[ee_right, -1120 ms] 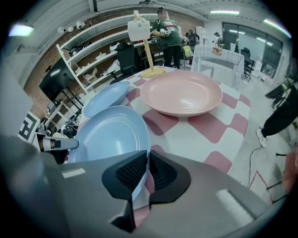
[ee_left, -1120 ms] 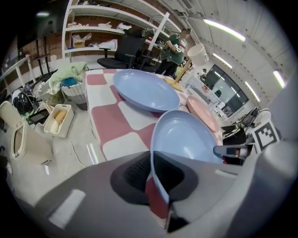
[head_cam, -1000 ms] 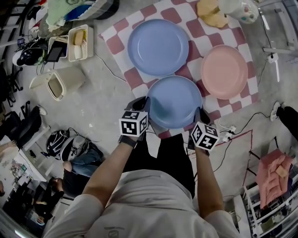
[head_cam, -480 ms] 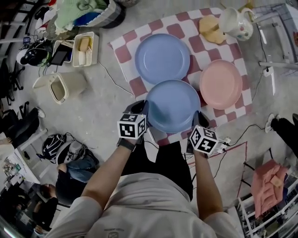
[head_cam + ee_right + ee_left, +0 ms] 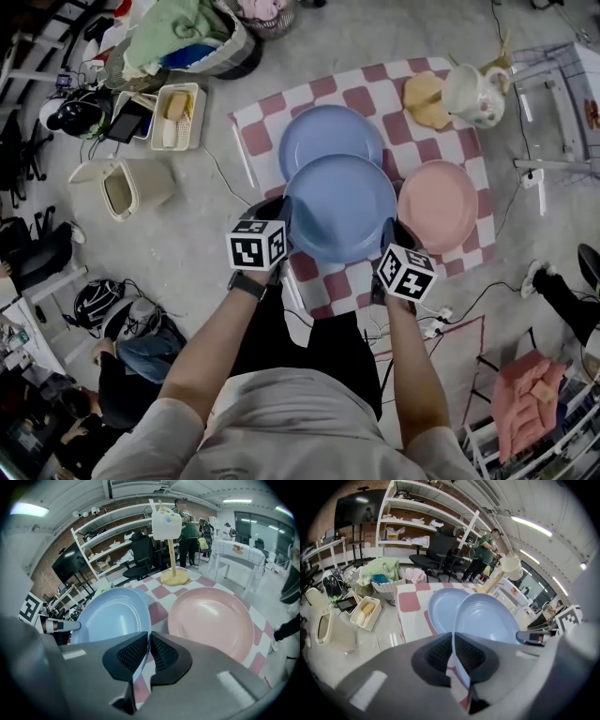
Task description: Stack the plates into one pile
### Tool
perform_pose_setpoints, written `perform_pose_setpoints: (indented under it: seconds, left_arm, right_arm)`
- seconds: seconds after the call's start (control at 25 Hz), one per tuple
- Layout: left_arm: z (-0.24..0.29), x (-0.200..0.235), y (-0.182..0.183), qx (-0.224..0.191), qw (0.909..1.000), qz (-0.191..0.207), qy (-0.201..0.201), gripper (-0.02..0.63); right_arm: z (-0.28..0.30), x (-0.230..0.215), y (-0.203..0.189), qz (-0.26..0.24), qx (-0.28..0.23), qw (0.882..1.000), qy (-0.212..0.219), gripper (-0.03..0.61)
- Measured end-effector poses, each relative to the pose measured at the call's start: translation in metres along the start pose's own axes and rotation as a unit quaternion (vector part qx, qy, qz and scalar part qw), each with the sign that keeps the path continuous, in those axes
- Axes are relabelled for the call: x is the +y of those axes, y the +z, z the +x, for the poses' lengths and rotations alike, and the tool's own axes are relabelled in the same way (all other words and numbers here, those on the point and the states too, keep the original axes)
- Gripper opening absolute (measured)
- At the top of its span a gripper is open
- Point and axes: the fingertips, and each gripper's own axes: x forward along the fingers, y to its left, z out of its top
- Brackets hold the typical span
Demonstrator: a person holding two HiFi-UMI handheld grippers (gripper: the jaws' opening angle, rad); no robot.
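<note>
Head view: my left gripper [image 5: 277, 212] and right gripper [image 5: 388, 236] are pinching the round blue plastic plate [image 5: 340, 206], bringing it over the other blue plate [image 5: 323, 129].

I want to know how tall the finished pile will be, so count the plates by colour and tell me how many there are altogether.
Blue plates: 2 (near blue plate, far blue plate)
Pink plates: 1 (pink plate)
Total: 3 plates

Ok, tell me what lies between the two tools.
A round blue plate, its rim pinched by the left tool and right tool; head view shows it.
</note>
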Motion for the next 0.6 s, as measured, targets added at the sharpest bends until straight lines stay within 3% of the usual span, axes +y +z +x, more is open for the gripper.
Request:
perform_pose_setpoints:
  seconds: [0.6]
  left_arm:
    - [0.045,0.043,0.078,-0.027,0.9979,-0.051,0.03,0.021]
  right_arm:
    - [0.074,0.02,0.064,0.011,-0.014,1.0,0.012,0.031]
